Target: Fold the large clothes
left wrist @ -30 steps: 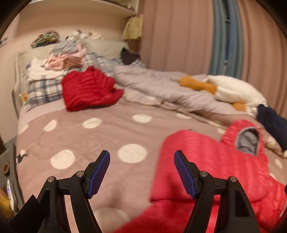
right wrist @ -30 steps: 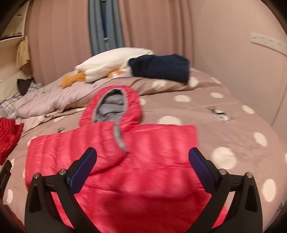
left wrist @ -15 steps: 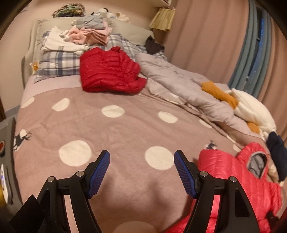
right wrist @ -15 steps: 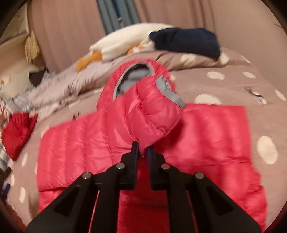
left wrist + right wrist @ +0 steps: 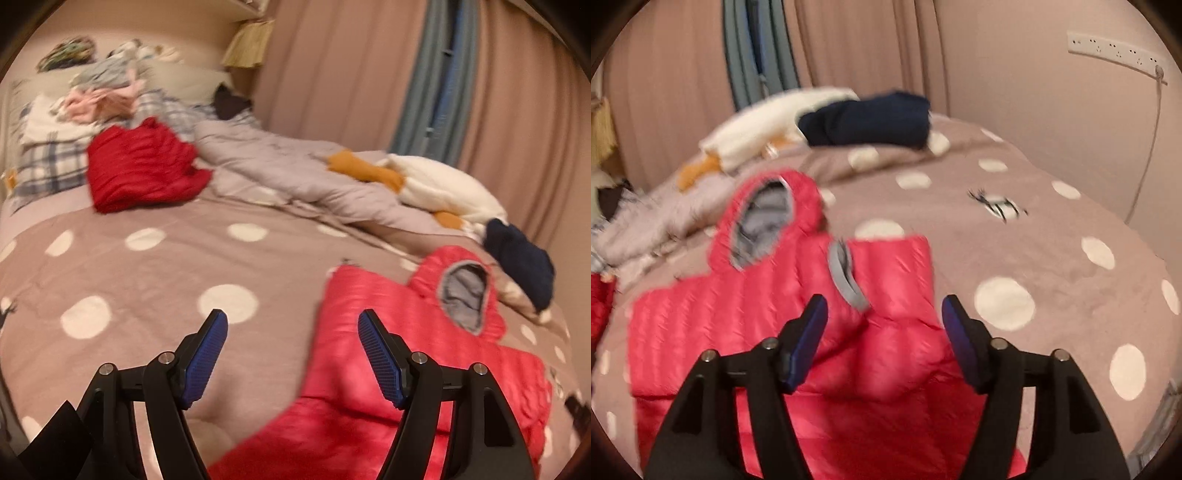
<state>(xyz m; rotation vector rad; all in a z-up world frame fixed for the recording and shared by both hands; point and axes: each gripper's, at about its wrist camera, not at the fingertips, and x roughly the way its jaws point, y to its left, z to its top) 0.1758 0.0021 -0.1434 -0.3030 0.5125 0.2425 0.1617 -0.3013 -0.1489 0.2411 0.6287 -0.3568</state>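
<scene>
Jacket half-folded: right sleeve laid across chest, left sleeve pending; right gripper jaws just opening, empty; left gripper released.

No text, label, brand or number is legible in either view. Blur hides any fine print.

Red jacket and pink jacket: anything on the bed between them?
Nothing: in the left wrist view only bare dotted cover lies between the red jacket and pink jacket.

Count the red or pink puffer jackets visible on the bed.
2. A pink hooded jacket lies spread in front of both grippers; a darker red jacket sits crumpled near the pillows. The clothes pile may hide more.
</scene>
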